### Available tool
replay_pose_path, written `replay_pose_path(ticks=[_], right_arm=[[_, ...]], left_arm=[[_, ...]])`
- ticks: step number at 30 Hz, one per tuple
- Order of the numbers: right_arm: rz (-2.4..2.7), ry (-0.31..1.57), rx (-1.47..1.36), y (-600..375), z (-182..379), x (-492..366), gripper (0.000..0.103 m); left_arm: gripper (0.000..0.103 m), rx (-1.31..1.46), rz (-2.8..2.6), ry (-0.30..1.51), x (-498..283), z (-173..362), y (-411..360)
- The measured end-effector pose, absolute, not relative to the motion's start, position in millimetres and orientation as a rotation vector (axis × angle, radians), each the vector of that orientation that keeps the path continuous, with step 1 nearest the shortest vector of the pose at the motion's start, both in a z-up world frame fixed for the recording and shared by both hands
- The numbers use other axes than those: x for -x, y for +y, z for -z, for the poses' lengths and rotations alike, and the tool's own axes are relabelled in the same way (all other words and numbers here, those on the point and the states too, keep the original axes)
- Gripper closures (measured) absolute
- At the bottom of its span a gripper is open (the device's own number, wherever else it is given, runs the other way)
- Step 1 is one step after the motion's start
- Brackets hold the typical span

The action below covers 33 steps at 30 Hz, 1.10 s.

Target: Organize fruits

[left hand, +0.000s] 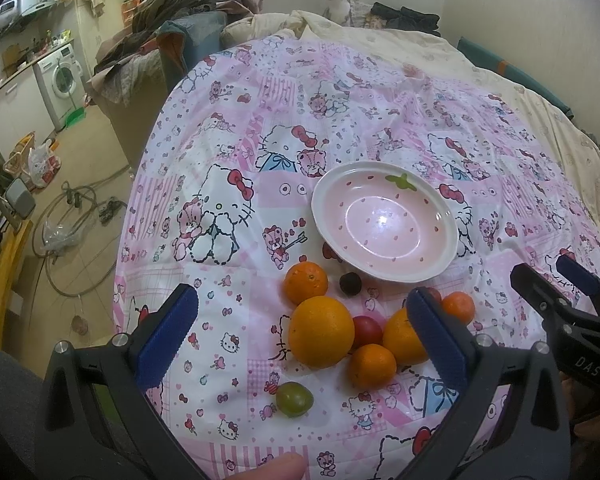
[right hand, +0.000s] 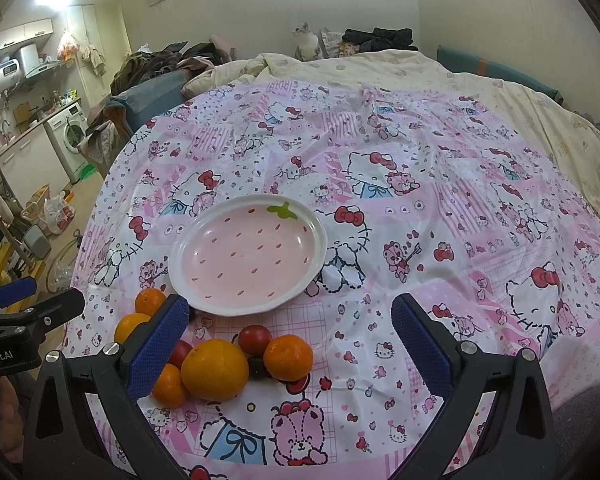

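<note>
A pink strawberry-pattern plate (left hand: 384,222) (right hand: 248,254) lies empty on the Hello Kitty cloth. Just in front of it is a cluster of fruit: a large orange (left hand: 321,331) (right hand: 215,369), a second orange (left hand: 402,340), several tangerines (left hand: 305,282) (right hand: 288,357), a red tomato (left hand: 367,330) (right hand: 254,339), a dark plum (left hand: 349,282) and a green fruit (left hand: 295,398). My left gripper (left hand: 300,336) is open and empty, low over the fruit. My right gripper (right hand: 290,340) is open and empty, to the right of the fruit; it also shows in the left wrist view (left hand: 548,280).
The patterned cloth (right hand: 440,240) covers a bed with a cream quilt (right hand: 500,92) behind. A cat (right hand: 307,42) and piled clothes (right hand: 376,38) sit at the far edge. The bed's left edge drops to a floor with hoses (left hand: 68,220), bags and a washing machine (left hand: 62,76).
</note>
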State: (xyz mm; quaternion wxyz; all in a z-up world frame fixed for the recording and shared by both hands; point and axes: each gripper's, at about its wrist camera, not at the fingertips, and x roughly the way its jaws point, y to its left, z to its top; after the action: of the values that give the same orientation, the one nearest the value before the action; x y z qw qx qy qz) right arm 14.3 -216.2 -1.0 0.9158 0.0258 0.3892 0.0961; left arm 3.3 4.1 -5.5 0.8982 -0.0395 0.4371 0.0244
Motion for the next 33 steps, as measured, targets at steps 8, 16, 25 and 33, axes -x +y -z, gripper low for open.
replay_pose_path(ticks=[8, 16, 25, 33], right_arm=[[-0.196, 0.800, -0.053, -216.6, 0.8, -14.4, 0.000], [-0.198, 0.801, -0.052, -216.9, 0.9, -14.2, 0.000], [-0.196, 0.802, -0.054, -216.7, 1.3, -14.5, 0.000], [-0.196, 0.804, -0.058, -216.6, 2.1, -14.2, 0.000]], left_arm=[[0.000, 0.083, -0.051, 0.903, -3.0, 4.2, 4.3], [0.000, 0.084, -0.050, 0.906, -2.8, 4.7, 4.6], [0.000, 0.083, -0.049, 0.905, -2.5, 5.0, 4.7], [0.000, 0.089, -0.054, 0.918, -2.9, 8.7, 5.9]])
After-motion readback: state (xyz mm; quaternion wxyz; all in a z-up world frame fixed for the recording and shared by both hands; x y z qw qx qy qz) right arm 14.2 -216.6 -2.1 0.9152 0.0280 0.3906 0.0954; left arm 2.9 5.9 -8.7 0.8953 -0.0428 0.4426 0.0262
